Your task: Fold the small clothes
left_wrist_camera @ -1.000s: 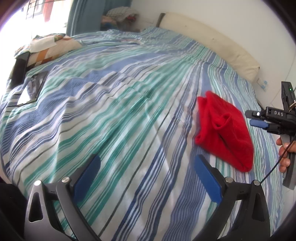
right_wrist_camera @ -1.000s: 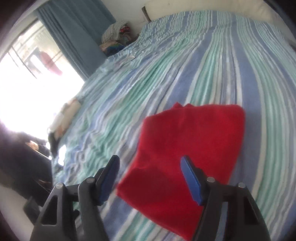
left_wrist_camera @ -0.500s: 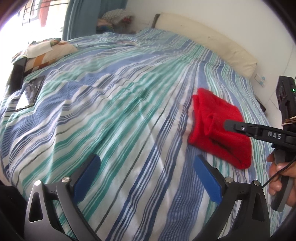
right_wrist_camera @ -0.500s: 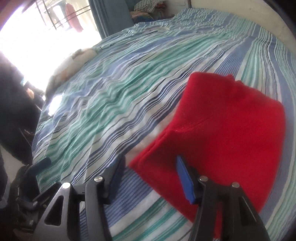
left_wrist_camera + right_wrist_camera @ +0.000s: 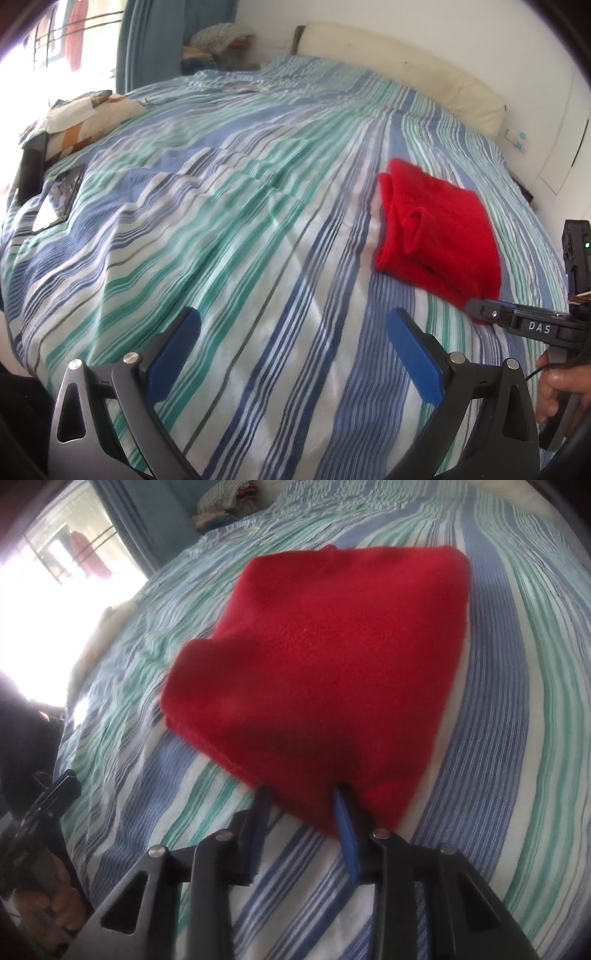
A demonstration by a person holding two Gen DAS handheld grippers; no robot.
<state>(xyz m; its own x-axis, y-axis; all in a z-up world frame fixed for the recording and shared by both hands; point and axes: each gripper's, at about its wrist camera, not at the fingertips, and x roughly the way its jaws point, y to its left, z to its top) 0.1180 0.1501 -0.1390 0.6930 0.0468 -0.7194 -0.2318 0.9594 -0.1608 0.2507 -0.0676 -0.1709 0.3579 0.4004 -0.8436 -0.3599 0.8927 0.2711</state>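
A bed (image 5: 229, 229) with a wrinkled bedspread in blue, teal and white stripes fills both views. At its far left edge lie a patchwork cushion (image 5: 85, 122) in orange, white and green squares, a dark flat tablet-like slab (image 5: 55, 199) with a glossy face, and a thin black upright thing just beside it that cannot be identified. A cream padded headboard (image 5: 406, 70) runs along the white wall, and a loose heap of clothes (image 5: 221, 40) sits past the far corner beside a blue curtain (image 5: 147, 40). Nothing stands between either hand-held gripper and the garment.

The red garment (image 5: 332, 657), a thick, fuzzy fleece-like piece folded into a rough rectangle with a rounded far corner, lies flat on the right part of the bed; in the left wrist view its left side shows soft rolled folds (image 5: 410, 218).

The right hand-held gripper (image 5: 301, 797) is down at the garment's near edge. Its jaws have just been closing and now stand narrow, with the red hem between the blue pads (image 5: 345, 823); blur hides whether they already press on the cloth. From the left wrist view its black finger marked "DAS" reaches the garment's near corner (image 5: 480, 308), with a person's hand (image 5: 561, 387) on the grip.

The left hand-held gripper (image 5: 291, 336) hangs over bare striped cloth, well apart from the garment, jaws wide, nothing between its blue pads (image 5: 417, 354).
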